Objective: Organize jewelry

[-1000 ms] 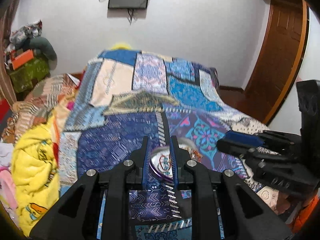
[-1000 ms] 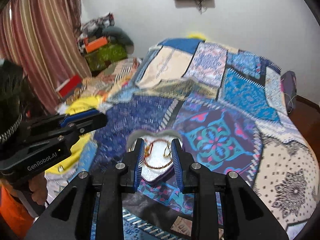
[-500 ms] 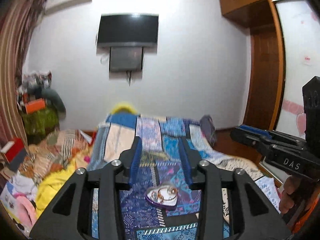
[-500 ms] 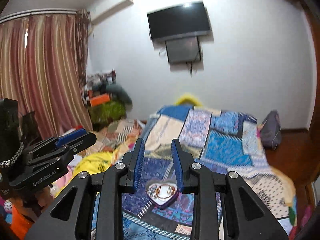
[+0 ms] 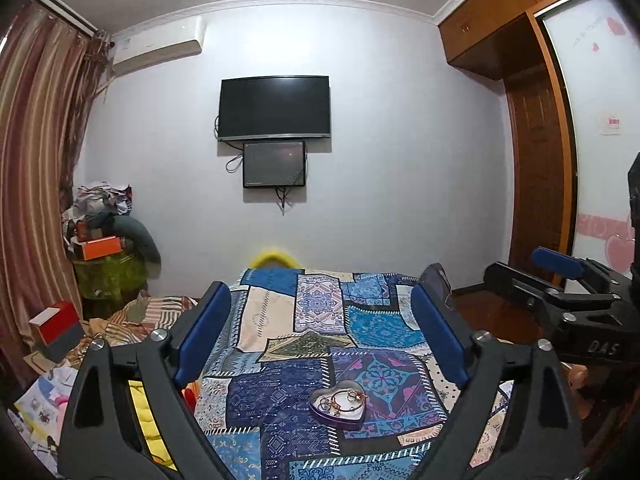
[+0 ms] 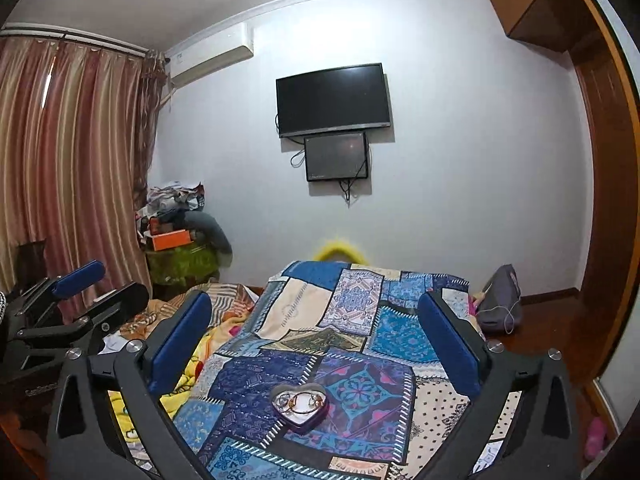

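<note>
A purple heart-shaped tin [image 5: 338,405] with gold bangles and small jewelry [image 5: 347,397] inside sits on the blue patchwork bedspread [image 5: 312,332]. It also shows in the right wrist view [image 6: 300,404]. My left gripper [image 5: 320,334] is wide open and empty, held back above the near end of the bed. My right gripper [image 6: 316,340] is also wide open and empty, beside the left one. Each gripper shows at the edge of the other's view: the right one [image 5: 560,280] and the left one [image 6: 72,292].
A dark TV [image 5: 275,108] hangs on the far wall. Clothes and boxes are piled at the left [image 5: 104,236]. A yellow blanket [image 6: 188,380] lies along the bed's left side. A grey pouch [image 6: 500,300] lies at the bed's right edge. A wooden door [image 5: 536,184] stands right.
Both grippers have drawn back and up from the tin and opened wide. One second ago they were narrow and close over it; now the tin sits small and far below.
</note>
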`<state>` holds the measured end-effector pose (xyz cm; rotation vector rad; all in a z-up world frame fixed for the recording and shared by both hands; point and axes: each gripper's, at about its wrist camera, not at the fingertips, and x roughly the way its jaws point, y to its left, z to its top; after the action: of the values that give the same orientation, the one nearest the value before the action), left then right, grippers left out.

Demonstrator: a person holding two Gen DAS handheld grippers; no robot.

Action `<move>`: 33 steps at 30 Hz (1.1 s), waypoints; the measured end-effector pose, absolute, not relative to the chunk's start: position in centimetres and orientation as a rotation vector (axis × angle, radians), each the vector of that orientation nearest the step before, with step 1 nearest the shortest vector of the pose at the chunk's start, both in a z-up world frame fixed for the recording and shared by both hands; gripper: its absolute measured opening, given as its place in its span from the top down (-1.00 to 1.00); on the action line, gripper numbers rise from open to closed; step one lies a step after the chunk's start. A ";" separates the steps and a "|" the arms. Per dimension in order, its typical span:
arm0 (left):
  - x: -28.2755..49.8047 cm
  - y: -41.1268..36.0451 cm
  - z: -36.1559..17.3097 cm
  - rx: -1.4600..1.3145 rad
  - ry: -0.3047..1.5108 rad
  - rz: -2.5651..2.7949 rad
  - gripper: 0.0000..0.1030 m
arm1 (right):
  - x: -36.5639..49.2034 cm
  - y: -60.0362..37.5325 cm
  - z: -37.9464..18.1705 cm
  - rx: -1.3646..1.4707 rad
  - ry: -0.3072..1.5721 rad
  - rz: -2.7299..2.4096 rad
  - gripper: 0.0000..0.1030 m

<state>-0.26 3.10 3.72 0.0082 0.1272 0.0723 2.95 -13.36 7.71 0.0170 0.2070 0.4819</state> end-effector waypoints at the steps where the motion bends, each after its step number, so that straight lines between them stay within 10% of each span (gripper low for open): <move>1: -0.3 3.2 3.7 0.005 0.128 0.074 -0.81 | 3.0 -13.3 7.7 0.011 0.206 0.479 -0.99; 33: 1.2 3.7 1.9 -0.027 0.195 0.090 -0.85 | 2.3 -13.9 6.7 -0.004 0.258 0.471 -0.99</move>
<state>1.16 3.65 1.88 -0.0275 0.1949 0.0903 2.26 -13.86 6.74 -0.0037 0.2581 0.4706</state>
